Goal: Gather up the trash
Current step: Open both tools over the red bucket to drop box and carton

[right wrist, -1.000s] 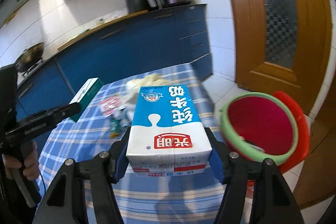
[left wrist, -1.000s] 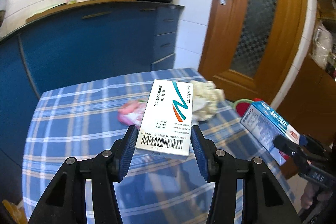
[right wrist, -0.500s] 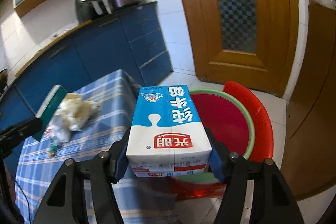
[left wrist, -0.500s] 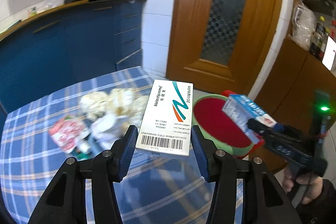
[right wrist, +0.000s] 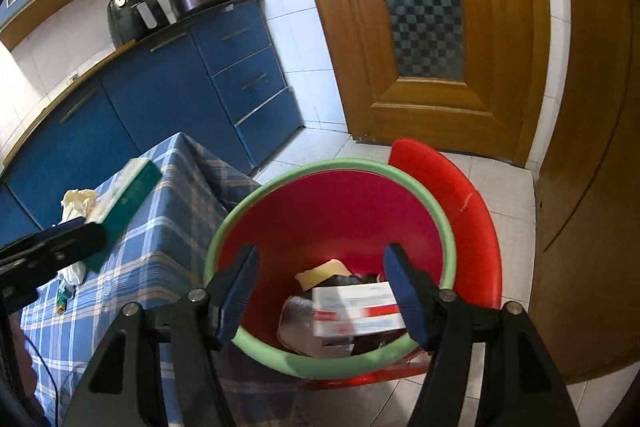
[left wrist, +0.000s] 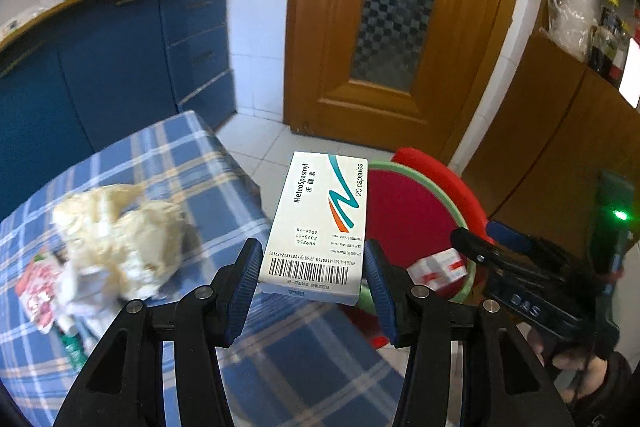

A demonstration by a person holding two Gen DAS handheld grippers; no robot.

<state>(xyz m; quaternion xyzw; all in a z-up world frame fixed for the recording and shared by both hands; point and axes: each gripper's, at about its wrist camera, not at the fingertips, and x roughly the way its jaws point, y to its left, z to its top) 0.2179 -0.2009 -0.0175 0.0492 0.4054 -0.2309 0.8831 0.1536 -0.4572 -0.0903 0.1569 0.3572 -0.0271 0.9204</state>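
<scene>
Gone from the right claw (right wrist: pixel 322 293) now: the blue and white milk carton (right wrist: pixel 356 311), held tight a moment ago, lying down in the red bin (right wrist: pixel 332 211) under the blue pads. Right claw wide open and empty, hanging right over the green rim of the bin.

Pinched shut in the left claw (left wrist: pixel 312 285): the white pill box (left wrist: pixel 318 223), barcode end between the pads, far end sticking out toward the bin. Swung away from the table since before, with the bin now just past the box.

Left on the blue checked tablecloth (left wrist: pixel 168 163): a lump of crumpled paper (left wrist: pixel 120 235), a red and white wrapper (left wrist: pixel 38 285), a small green scrap.

Around it all: blue cabinets (right wrist: pixel 168 95), a wooden door (right wrist: pixel 428 19), white floor tiles, two dark cookers on the counter.
</scene>
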